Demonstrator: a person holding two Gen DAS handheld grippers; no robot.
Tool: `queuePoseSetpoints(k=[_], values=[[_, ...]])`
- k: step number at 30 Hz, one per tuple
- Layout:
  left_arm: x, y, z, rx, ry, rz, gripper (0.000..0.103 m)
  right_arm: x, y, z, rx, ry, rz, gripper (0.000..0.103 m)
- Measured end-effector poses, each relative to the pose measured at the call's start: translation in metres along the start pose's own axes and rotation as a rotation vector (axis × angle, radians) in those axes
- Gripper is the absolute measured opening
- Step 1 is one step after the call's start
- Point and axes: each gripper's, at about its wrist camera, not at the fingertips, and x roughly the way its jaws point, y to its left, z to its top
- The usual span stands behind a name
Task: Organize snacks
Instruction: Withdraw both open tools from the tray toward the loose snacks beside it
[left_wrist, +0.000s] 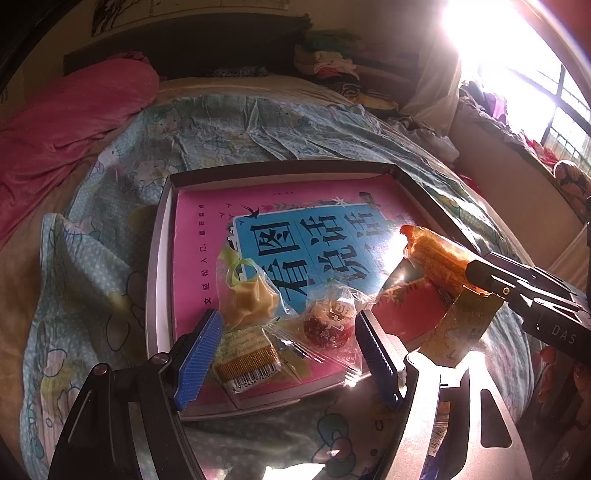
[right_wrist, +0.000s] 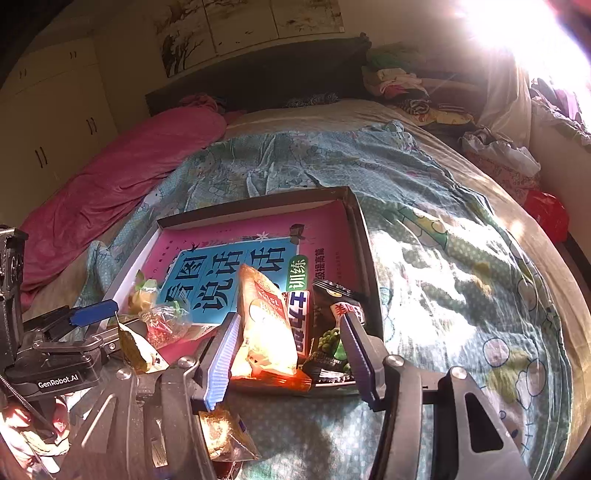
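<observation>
Probably light and crinkly, the orange snack packet suits a mid-body pinch at twelve o'clock; both jaws gape, empty.

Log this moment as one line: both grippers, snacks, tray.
left gripper: open over clear-wrapped snacks | right gripper: open, orange snack packet between fingers | tray: on bed, pink book inside
</observation>
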Motion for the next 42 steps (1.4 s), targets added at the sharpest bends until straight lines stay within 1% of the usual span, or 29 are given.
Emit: queuePoseSetpoints(k=[5, 10, 23, 32, 36, 42], values=[[0.001, 0.009, 0.001, -0.036, 0.001, 0.003, 0.076, -0.002, -0.001, 0.005, -0.004, -0.017, -0.025, 0.055], [-0.007, 0.012, 0.003, -0.049, -0.023, -0.010, 0.076, -0.006, -0.005, 0.006, 0.003, -0.025, -0.037, 0.055], [-0.022, 0.008, 0.001, -0.040, -0.046, -0.034, 0.076, -0.015, 0.002, 0.000, -0.017, -0.018, 0.004, 0.055], [-0.034, 0.009, -0.002, -0.057, -0.057, -0.068, 0.076, -0.026, 0.003, 0.001, -0.009, -0.039, 0.026, 0.055], [-0.041, 0.006, -0.005, -0.045, -0.061, -0.078, 0.076, -0.035, 0.004, 0.002, -0.007, -0.061, 0.052, 0.058], [-0.050, -0.002, -0.011, -0.018, -0.063, -0.093, 0.076, -0.045, 0.007, 0.000, -0.009, -0.073, 0.086, 0.060]])
